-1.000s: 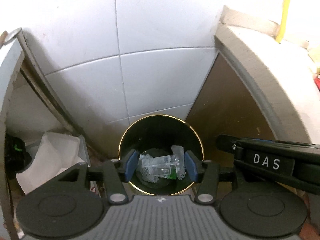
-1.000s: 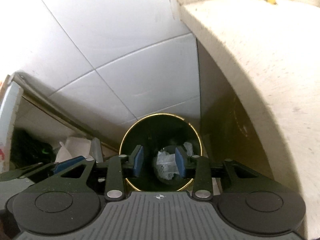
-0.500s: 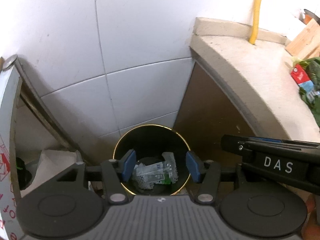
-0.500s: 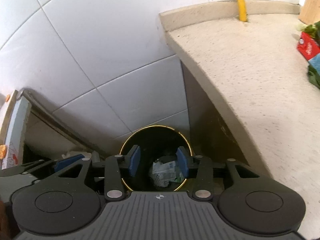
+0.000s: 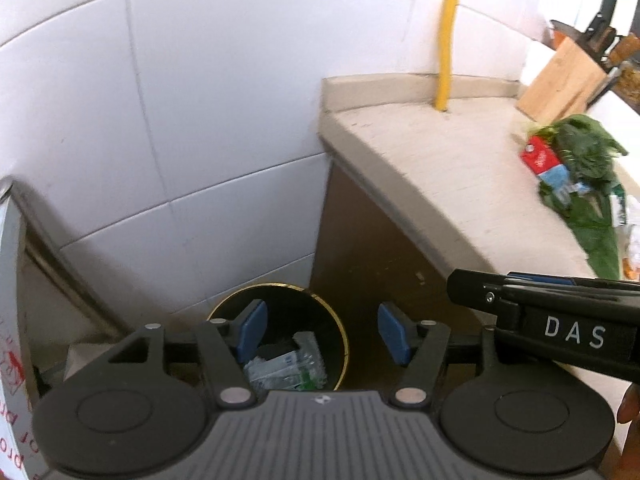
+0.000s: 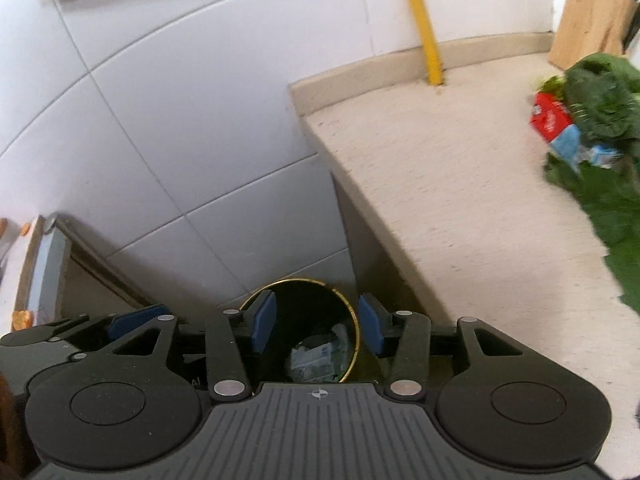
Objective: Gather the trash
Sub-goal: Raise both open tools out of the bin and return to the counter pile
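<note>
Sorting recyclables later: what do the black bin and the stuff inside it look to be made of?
The round black bin with a gold rim looks like metal or glossy plastic; the thin bright rim hints at metal, though that is unsure. The crumpled clear wrappers inside look like thin transparent plastic film, creased and shiny, with some green print.

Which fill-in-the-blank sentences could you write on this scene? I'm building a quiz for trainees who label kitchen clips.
1. The black bin has a rim coloured ____.
2. The left tool and right tool are both ____ and hold nothing.
3. The pipe rising from the counter is coloured ____.
4. The clear plastic trash lies inside the ____.

Missing words: gold; open; yellow; bin
</note>
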### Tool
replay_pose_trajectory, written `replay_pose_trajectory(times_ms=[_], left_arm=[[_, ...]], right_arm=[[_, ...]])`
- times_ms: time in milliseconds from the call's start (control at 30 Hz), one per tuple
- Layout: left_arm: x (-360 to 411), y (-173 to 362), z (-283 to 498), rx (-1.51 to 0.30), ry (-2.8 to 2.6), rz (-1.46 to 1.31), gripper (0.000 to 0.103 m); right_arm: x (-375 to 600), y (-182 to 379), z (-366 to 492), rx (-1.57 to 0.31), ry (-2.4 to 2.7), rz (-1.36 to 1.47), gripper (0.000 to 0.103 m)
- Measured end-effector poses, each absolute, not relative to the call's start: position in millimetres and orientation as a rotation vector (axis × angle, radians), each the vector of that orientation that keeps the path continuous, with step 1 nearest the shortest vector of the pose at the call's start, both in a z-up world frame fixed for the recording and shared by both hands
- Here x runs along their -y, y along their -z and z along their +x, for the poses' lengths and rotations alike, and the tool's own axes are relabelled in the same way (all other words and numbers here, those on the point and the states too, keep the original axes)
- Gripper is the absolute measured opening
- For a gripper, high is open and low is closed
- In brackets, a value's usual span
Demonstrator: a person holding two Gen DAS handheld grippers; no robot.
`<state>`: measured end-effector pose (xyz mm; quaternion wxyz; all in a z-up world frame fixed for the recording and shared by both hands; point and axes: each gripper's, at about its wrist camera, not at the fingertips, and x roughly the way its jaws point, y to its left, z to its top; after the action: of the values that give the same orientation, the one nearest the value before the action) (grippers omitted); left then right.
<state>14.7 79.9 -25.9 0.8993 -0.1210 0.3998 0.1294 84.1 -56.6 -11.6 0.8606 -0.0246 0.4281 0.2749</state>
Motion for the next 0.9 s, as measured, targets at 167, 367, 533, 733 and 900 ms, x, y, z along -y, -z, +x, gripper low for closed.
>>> replay_pose_trajectory(times_ms=[167, 367, 533, 733, 900], left_arm=[[-69.7, 15.9, 23.8, -0.801, -0.233, -0.23, 0.057], [-58.1, 8.7, 35.8, -0.78, -0.202, -0.215, 0.057], [-48.7, 5.9, 47.3, -0.774, -0.183, -0.204, 0.058], [-42.4, 4.6, 57.1, -0.772, -0.176, -0.196, 0.059], [-38.7, 3.2, 64.0, -0.768, -0.175, -0.192, 0.061]], right_arm=[[71.6, -0.8, 82.6, -0.868, -0.543, -0.042, 0.057], [85.7, -12.6, 85.9, -0.833, -0.523, -0.034, 0.06], [94.6, -17.2, 94.8, -0.823, -0.508, -0.032, 0.061], [102.8, -19.4, 105.1, -0.823, -0.501, -0.026, 0.062], [108.2, -20.7, 112.0, -0.823, -0.501, -0.02, 0.062]])
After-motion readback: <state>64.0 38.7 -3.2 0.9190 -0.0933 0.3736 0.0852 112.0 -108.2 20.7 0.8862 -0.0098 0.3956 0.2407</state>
